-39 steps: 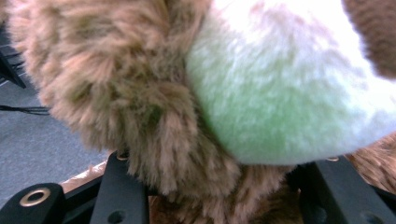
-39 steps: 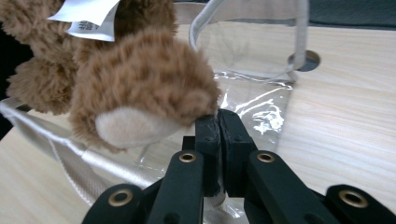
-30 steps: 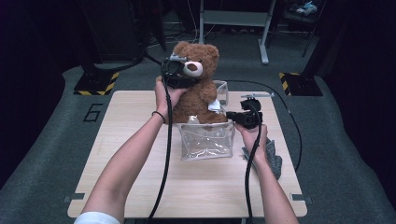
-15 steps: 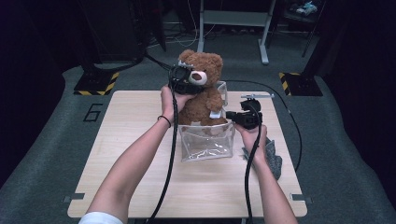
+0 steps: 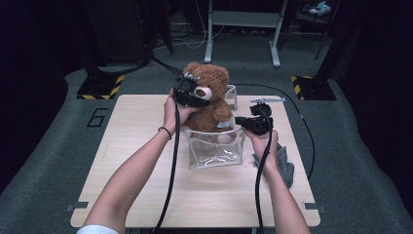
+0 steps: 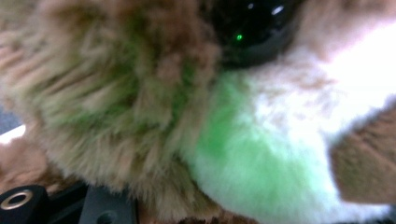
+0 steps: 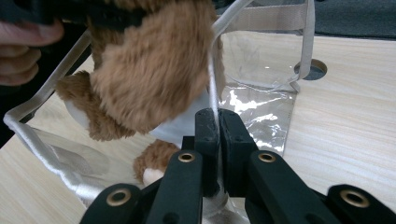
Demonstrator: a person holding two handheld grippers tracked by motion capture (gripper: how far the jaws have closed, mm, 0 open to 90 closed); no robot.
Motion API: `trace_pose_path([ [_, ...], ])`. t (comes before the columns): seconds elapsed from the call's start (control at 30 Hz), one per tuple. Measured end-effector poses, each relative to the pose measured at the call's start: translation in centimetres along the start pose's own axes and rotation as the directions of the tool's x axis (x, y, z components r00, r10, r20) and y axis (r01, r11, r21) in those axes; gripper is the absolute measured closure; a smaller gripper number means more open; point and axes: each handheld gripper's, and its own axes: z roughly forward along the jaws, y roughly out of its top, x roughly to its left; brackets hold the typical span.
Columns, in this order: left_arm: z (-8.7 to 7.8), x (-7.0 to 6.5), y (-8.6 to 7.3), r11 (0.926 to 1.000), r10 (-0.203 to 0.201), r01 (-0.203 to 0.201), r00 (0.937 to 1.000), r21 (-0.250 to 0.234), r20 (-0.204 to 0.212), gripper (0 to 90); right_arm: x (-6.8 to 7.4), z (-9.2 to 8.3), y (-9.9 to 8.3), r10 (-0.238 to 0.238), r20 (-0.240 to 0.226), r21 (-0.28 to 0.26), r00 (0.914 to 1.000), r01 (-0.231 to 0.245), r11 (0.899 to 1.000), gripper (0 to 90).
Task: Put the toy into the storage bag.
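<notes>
The right tool (image 7: 217, 122) is pinched together on the white-trimmed rim of a clear plastic bag (image 5: 216, 148), holding that edge up and taut so the mouth stays wide; the bag stands on the wooden surface (image 5: 136, 146) near its middle. The left tool (image 5: 191, 92) grips the brown teddy bear (image 5: 210, 97) by the head, fur pressed against it in the left tool view; its jaws have just been closing, with the head between them. Held from above like this, the bear hangs upright and can go in feet first. Its legs are already inside the bag, its body and head above the rim. A grey cloth (image 5: 285, 165) lies beside the right forearm.
</notes>
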Motion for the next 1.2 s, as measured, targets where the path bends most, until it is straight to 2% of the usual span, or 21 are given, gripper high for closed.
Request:
trace_pose_path([
  [0.07,0.1,-0.3,0.0,0.9997,0.018,-0.018,0.9998,0.016,0.001,44.1,0.0,0.0,0.0,-0.004,0.002,0.003,1.0,0.004,1.0,86.9],
  [0.13,-0.1,-0.3,0.1,0.9997,0.023,-0.023,0.9996,0.005,0.017,40.4,0.0,0.0,0.1,0.0,0.004,0.007,1.0,0.0,1.0,86.8],
  [0.33,-1.5,0.5,0.0,0.9991,-0.013,0.015,0.9989,-0.04,0.045,32.2,-0.1,0.0,0.1,0.0,0.003,-0.001,1.0,0.0,1.0,86.7],
  [0.43,-2.1,0.6,0.2,0.9991,-0.017,0.019,0.9992,-0.038,0.036,30.4,-0.1,0.0,0.1,0.002,0.003,-0.001,1.0,-0.002,1.0,86.5],
  [0.5,-2.2,0.3,0.4,0.9998,0.013,-0.013,0.9997,-0.013,0.022,27.0,-0.1,0.0,0.2,0.006,-0.001,0.002,1.0,-0.006,1.0,85.5],
  [0.53,-2.2,0.2,0.5,0.9996,0.025,-0.025,0.9996,-0.012,0.017,22.1,-0.1,0.0,0.2,0.005,-0.001,0.003,1.0,-0.005,1.0,85.3],
  [0.6,-2.3,-0.3,0.8,0.9993,0.036,-0.036,0.9992,-0.013,0.019,14.9,0.0,0.1,0.2,-0.005,0.009,0.002,0.9999,0.005,1.0,85.4],
  [0.63,-2.4,-0.5,0.8,0.9992,0.037,-0.037,0.9991,-0.016,0.022,14.2,0.0,0.1,0.3,-0.002,0.008,0.003,1.0,0.002,1.0,85.4],
  [0.77,-2.7,-0.7,0.8,0.999,0.036,-0.035,0.9987,-0.028,0.036,13.6,-0.1,-0.1,0.3,0.003,0.012,0.01,0.9999,-0.003,1.0,85.3],
  [0.9,-4.3,-0.7,0.8,0.9949,0.017,-0.013,0.999,-0.1,0.041,16.6,-0.2,-0.2,0.3,0.002,0.015,0.007,0.9999,-0.002,1.0,85.3],
  [0.97,-5.0,-0.6,0.8,0.9937,0.023,-0.02,0.9992,-0.111,0.033,16.1,-0.2,-0.2,0.3,0.004,0.014,0.007,0.9999,-0.004,1.0,85.3],
  [1.07,-5.2,-0.1,0.4,0.9954,0.015,-0.013,0.9997,-0.095,0.018,16.9,-0.2,-0.1,0.4,0.007,0.012,0.01,0.9999,-0.008,1.0,85.3],
  [1.2,-4.6,0.4,-0.4,0.999,0.015,-0.015,0.9999,-0.043,0.006,23.3,-0.1,0.0,0.4,-0.001,0.018,0.011,0.9998,0.001,1.0,85.3],
])
